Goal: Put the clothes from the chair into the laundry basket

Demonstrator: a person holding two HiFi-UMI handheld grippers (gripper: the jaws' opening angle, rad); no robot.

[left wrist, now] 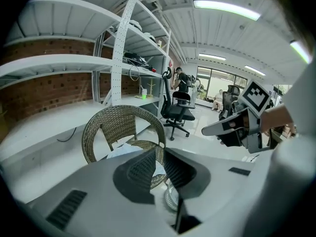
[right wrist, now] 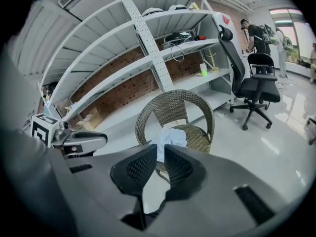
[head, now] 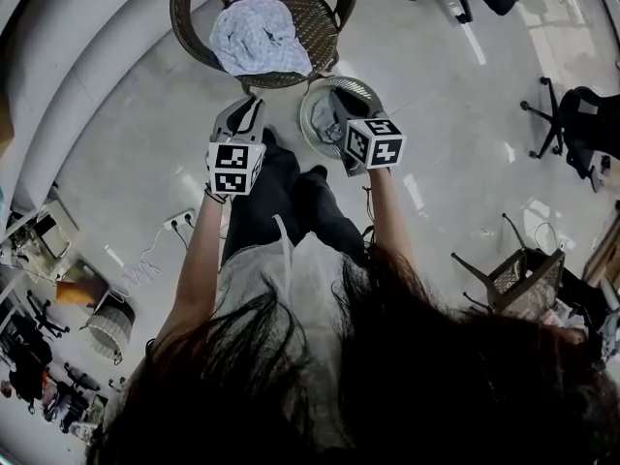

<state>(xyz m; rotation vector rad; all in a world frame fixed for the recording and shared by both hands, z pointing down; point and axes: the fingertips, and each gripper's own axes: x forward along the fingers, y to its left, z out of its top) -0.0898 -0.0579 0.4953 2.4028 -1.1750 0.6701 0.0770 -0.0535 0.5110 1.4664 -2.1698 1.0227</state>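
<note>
Wicker is making up the chair (head: 320,17), and a pale blue-white cloth (head: 260,37) is lying crumpled across its seat, covering most of it. The cloth is looking thin and soft, so it is likely going to be light and limp, and prone to trailing or snagging on the weave. A raised fold near the middle of the heap is probably offering the best hold, pinched deep enough that it is not slipping out. The basket (head: 363,87) is standing on the floor (head: 145,114) just beside the chair's front edge, on the person's right, with its round rim partly hidden by the right tool (right wrist: 161,149). Something grey is showing inside it, but I cannot tell whether that is clothing or the basket's own bottom. The left tool (left wrist: 159,152) is hovering short of the chair with its jaws drawn together on nothing. The right tool is likewise closed and empty, pointing toward the seat from above the basket. Both are needing to open before taking the cloth.
</note>
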